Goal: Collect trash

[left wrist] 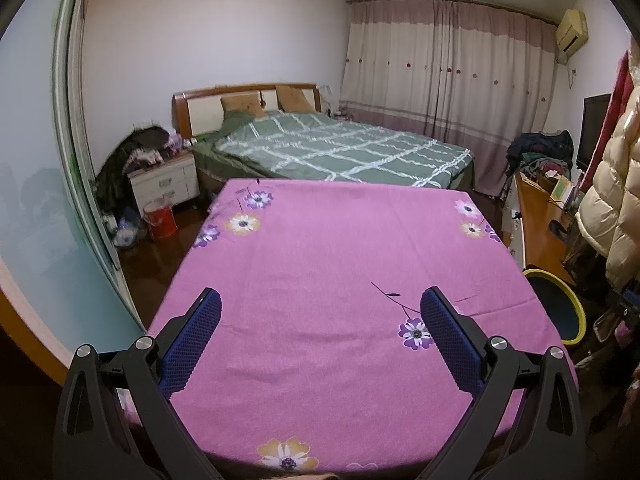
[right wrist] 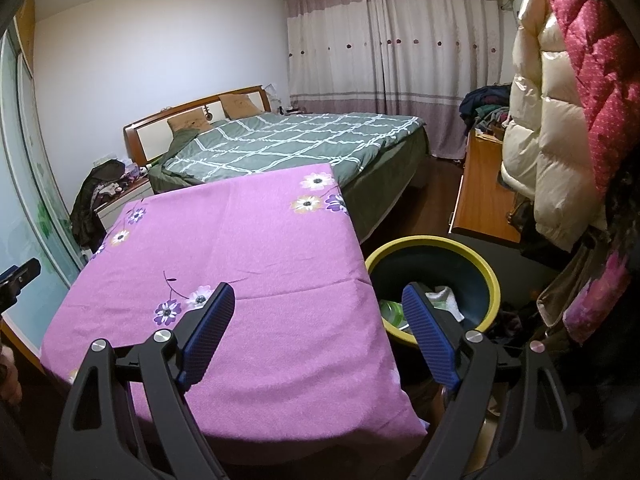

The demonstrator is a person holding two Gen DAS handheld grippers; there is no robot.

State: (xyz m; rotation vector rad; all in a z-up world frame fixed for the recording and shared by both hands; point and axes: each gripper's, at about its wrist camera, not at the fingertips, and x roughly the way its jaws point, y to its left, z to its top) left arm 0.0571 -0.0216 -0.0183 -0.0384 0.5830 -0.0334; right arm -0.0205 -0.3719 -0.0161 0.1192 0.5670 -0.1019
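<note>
A round bin with a yellow rim (right wrist: pixel 476 258) stands on the floor at the right side of a table covered in a pink flowered cloth (right wrist: pixel 248 240). White crumpled paper (right wrist: pixel 444 294) and a green item (right wrist: pixel 390 310) lie inside it. My right gripper (right wrist: pixel 318 294) is open and empty, over the table's right edge next to the bin. My left gripper (left wrist: pixel 320 296) is open and empty above the pink cloth (left wrist: pixel 340 248). The bin's rim also shows at the right in the left wrist view (left wrist: pixel 576 300). The left gripper's tip shows at the far left of the right wrist view (right wrist: pixel 20 276).
A bed with a green checked cover (left wrist: pixel 340 148) lies beyond the table. A white nightstand (left wrist: pixel 164 184) and red bucket (left wrist: pixel 162 222) stand at left by a glass sliding door (left wrist: pixel 52 184). A wooden desk (right wrist: pixel 484 196) and hanging padded coats (right wrist: pixel 560 112) are at right.
</note>
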